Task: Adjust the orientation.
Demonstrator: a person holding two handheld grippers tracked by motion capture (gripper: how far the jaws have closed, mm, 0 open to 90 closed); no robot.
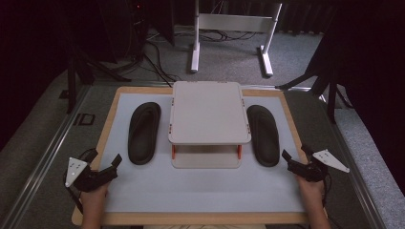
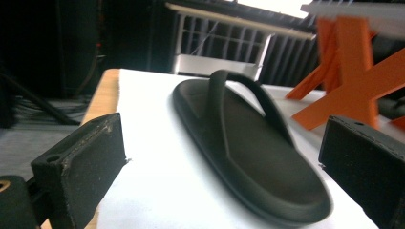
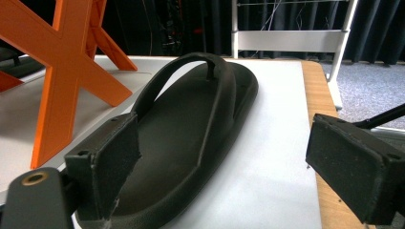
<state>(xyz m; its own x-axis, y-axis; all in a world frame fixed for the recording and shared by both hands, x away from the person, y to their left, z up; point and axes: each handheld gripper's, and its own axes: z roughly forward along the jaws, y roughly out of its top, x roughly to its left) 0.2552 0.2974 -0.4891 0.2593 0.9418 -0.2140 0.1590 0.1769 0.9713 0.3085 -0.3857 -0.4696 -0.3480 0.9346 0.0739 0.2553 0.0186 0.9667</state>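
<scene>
Two black sandals lay flat on the white mat [image 1: 200,191], one on each side of a small two-level shelf [image 1: 209,114] with orange legs that stood in the middle. The left sandal [image 1: 143,132] sat well apart from the right sandal [image 1: 263,135], both with heels toward the person, probably laid out that way so each hand could take the one on its own side.

The left gripper [image 1: 116,161] rested near the front left corner of the mat, just short of the left sandal's heel. Its jaws stood apart with nothing between them, and its own camera looked straight along the sandal [image 2: 248,143], which suggested a lined-up approach. The right gripper [image 1: 287,156] mirrored it at the front right, jaws likewise spread wide and empty, with the heel of the right sandal [image 3: 186,143] close ahead between the pads though untouched.

Neither sandal had been lifted yet. The shelf's open lower level faced the person, likely the place the sandals were meant to go.
</scene>
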